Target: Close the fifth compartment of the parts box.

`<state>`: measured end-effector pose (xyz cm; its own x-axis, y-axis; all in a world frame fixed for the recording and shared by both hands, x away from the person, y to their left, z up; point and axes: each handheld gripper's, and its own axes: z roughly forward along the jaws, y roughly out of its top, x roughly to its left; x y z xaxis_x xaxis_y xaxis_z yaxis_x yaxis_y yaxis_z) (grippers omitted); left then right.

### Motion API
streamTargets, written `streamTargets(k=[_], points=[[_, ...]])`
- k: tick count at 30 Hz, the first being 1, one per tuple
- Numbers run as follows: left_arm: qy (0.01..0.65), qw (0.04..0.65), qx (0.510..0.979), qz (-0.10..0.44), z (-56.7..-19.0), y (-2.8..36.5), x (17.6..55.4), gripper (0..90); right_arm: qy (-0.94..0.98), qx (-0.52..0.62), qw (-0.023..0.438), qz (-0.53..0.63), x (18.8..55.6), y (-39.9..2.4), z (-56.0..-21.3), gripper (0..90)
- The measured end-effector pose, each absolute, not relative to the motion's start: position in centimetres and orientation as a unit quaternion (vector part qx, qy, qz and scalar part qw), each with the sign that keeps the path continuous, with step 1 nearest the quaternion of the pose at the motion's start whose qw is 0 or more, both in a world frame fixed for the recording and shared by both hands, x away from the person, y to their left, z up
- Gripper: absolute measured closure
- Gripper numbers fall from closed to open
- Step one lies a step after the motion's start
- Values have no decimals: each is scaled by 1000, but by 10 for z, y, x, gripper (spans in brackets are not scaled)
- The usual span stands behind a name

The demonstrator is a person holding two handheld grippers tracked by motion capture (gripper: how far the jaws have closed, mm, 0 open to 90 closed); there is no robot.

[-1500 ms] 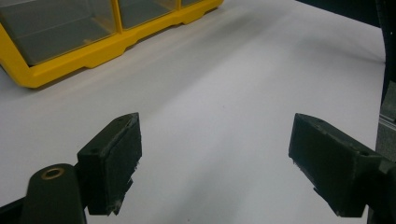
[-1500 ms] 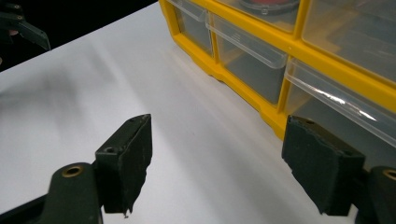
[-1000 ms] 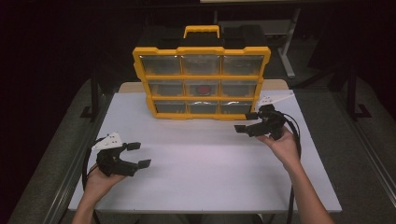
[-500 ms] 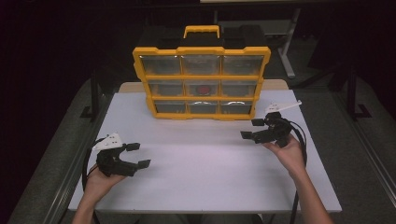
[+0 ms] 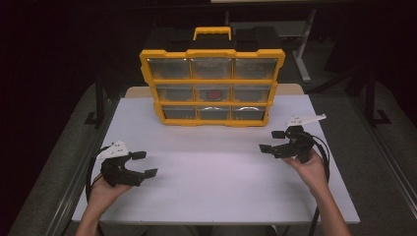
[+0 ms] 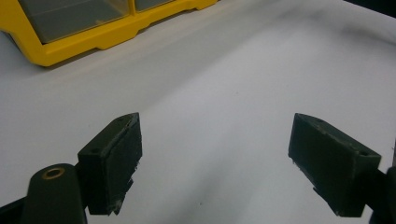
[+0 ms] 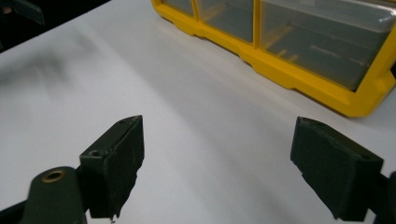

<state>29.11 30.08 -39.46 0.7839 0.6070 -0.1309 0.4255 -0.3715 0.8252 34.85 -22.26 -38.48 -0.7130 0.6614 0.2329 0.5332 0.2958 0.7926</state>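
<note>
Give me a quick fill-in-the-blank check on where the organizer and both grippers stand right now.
1. The organizer case has a frame coloured ____.
2. Its clear drawers form ____ rows of three.
3. Between the jaws of the left gripper lies ____.
4. The right gripper has its jaws ____.

Missing words: yellow; three; nothing; open

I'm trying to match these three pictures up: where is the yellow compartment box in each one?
High view: yellow compartment box stands upright, upper centre, at the table's far edge.
Left gripper view: its bottom corner, top left.
Right gripper view: its bottom edge, top right.
Shared landmark: the white table.
</note>
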Motion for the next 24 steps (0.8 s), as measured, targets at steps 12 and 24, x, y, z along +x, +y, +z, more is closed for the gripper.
streamTargets(k=[12, 24], points=[[318, 466, 820, 98, -400, 304, 291, 177, 805, 381, 79, 448, 333, -232, -397, 141], [315, 451, 830, 87, -412, 302, 291, 187, 801, 395, 90, 440, 317, -243, -411, 138]])
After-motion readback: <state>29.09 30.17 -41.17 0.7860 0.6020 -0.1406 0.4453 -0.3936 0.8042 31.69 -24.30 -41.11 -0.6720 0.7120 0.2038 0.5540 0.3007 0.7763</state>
